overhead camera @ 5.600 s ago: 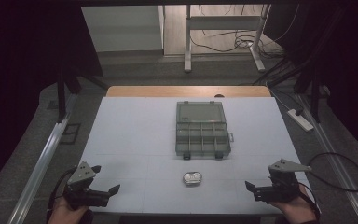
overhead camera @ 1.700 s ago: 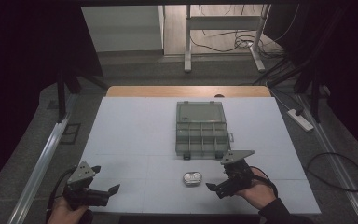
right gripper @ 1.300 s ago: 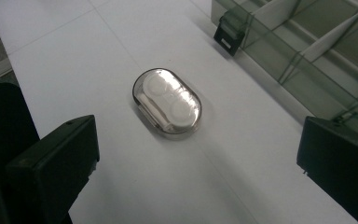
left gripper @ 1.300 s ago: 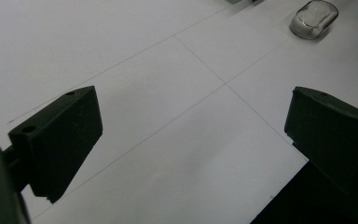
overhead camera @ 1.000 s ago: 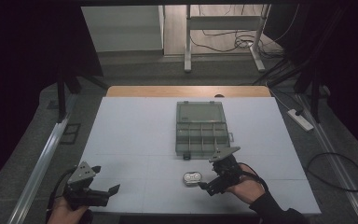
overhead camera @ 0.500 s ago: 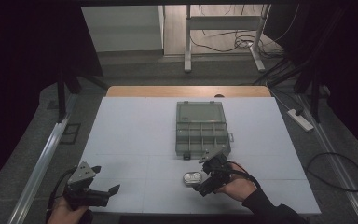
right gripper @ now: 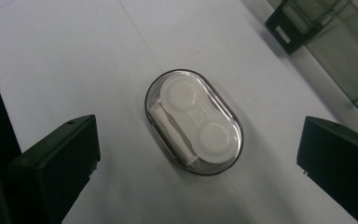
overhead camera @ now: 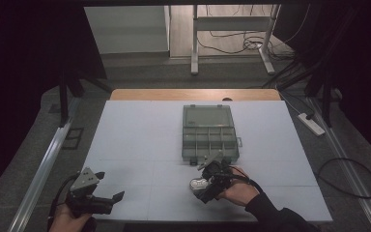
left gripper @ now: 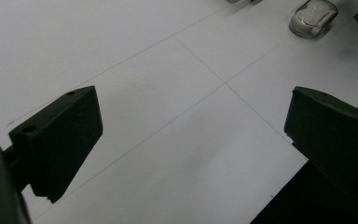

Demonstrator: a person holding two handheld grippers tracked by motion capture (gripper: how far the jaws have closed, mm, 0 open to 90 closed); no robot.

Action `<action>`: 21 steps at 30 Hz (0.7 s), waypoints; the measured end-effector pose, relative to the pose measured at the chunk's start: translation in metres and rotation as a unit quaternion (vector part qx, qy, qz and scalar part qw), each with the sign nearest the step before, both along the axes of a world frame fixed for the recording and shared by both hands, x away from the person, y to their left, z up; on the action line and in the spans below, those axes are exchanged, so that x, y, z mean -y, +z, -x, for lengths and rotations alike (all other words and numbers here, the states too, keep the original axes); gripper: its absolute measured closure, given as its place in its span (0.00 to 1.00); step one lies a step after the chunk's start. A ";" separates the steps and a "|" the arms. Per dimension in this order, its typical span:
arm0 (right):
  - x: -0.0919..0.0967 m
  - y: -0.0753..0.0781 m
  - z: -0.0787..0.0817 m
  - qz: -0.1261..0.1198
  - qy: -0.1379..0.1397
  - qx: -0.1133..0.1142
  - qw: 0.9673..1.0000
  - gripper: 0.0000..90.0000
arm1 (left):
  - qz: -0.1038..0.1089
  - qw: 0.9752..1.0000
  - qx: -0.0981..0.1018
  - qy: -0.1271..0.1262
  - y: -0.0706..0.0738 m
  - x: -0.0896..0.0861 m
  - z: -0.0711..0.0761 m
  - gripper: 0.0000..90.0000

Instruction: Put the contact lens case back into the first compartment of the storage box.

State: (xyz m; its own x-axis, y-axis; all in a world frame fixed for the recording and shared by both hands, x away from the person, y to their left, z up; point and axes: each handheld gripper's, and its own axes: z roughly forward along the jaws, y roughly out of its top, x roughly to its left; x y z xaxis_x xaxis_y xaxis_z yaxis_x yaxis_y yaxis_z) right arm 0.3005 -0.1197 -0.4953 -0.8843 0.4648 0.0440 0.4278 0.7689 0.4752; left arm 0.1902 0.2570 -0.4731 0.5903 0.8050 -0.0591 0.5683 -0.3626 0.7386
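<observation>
Now
Right gripper (overhead camera: pixel 204 189): moved in from 3 o'clock, jaws wide, straddling lens case (right gripper: pixel 193 122), empty.
Left gripper (overhead camera: pixel 107 197): unmoved, open, empty.
Organizer box (overhead camera: pixel 208 133): 12 o'clock of case.

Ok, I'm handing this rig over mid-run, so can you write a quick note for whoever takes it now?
Right gripper: open, jaws either side of the lens case, not gripping it.
Left gripper: open, holding nothing, over the near left of the table.
Lens case: flat on the table, lid shut, just in front of the organizer box.
Organizer box: mid-table, closed as far as I can tell.
Done: right gripper lined up on the case.
Left: probably close on the case and lift.
</observation>
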 end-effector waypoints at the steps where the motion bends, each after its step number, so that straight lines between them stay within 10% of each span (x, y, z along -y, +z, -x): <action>1: -0.001 -0.001 0.000 0.004 0.003 -0.001 1.000 0.00 | 0.000 1.000 0.000 0.000 0.000 0.000 0.000 0.05; 21: -0.020 -0.021 -0.010 0.064 0.022 -0.001 0.998 0.00 | -0.003 1.000 0.001 -0.003 0.000 0.000 0.000 0.05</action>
